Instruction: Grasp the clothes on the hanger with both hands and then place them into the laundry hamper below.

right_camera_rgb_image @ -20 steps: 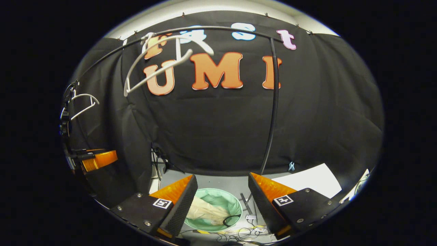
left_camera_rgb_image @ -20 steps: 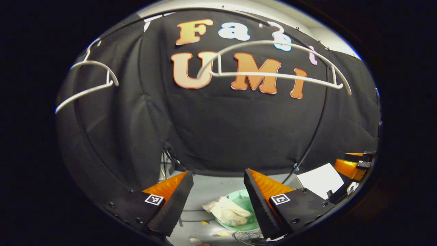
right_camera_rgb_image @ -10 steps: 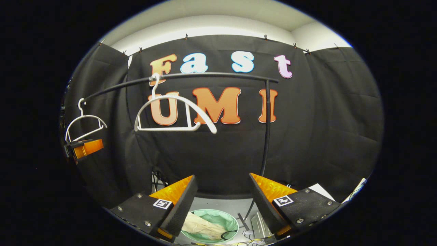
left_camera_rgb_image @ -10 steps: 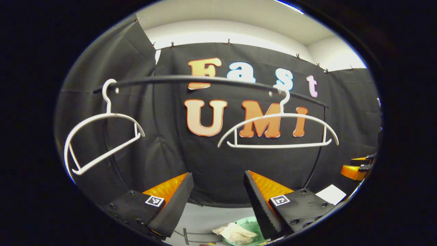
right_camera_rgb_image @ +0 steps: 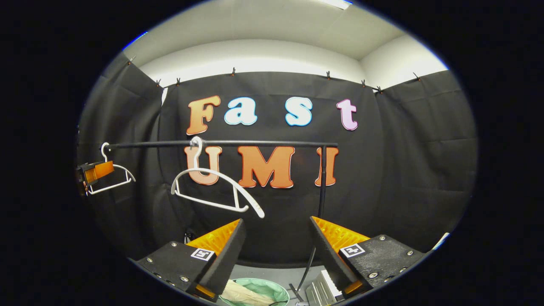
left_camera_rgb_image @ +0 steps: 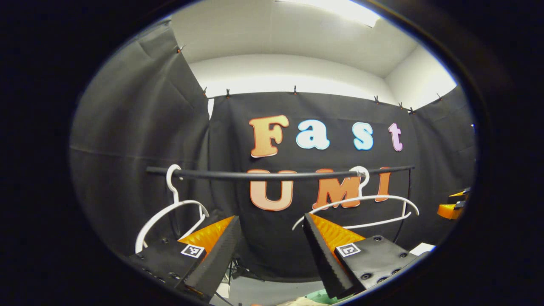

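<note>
Black cloth walls enclose the booth beneath a white ceiling, and a dark clothes rail (right_camera_rgb_image: 221, 144) runs level across the back, carried by an upright post (right_camera_rgb_image: 323, 182) at its right end. Two bare white hangers hook over that rail: in the right gripper view one hanger (right_camera_rgb_image: 212, 187) hangs near the middle and the other hanger (right_camera_rgb_image: 111, 174) at the rail's far left end. In the left gripper view they are the hanger (left_camera_rgb_image: 359, 208) to the right and the hanger (left_camera_rgb_image: 170, 216) to the left.

Low down, the green laundry hamper (right_camera_rgb_image: 272, 289) stands on the grey floor, and the pale clothes (right_camera_rgb_image: 242, 294) lie inside it, touching its rim.

Left tongs (left_camera_rgb_image: 272, 255) are spread wide with nothing between the fingers. Right tongs (right_camera_rgb_image: 276, 257) are likewise spread and hold nothing, with the hamper showing in the gap between the fingers.
</note>
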`<act>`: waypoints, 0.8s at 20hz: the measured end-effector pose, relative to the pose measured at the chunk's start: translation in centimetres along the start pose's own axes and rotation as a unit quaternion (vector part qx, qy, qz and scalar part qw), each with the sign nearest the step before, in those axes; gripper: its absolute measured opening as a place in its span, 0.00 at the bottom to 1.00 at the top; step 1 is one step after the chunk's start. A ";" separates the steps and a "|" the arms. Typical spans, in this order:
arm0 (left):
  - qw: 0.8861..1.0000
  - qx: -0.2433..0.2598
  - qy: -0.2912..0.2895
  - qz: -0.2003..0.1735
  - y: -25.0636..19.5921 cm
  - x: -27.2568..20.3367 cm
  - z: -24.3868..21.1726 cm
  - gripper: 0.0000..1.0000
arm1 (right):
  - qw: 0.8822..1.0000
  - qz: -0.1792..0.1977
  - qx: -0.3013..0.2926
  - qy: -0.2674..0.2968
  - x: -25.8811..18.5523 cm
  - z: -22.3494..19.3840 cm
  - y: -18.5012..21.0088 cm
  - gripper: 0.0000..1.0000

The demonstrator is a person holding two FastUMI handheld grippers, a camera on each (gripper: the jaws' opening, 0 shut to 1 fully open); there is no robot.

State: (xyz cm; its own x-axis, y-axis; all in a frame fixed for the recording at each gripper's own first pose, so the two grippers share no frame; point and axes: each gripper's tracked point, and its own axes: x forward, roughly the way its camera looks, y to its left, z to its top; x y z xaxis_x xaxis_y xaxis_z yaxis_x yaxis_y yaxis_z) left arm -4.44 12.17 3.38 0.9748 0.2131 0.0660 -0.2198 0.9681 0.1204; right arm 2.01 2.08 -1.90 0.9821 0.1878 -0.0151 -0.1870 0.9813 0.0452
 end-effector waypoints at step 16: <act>0.997 -0.033 -0.037 0.061 4.9 -2.0 1.7 0.94 | 0.999 -0.005 -0.008 -0.033 -2.1 2.4 -0.9 0.92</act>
State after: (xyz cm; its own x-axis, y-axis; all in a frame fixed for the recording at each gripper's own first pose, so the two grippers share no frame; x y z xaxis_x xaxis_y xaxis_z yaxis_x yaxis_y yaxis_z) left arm -7.51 16.22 5.47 0.9347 0.3227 0.1491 -0.3319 0.9424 0.0409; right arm 0.18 0.67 0.51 0.9832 0.1755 0.0502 -0.1770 0.9838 0.0287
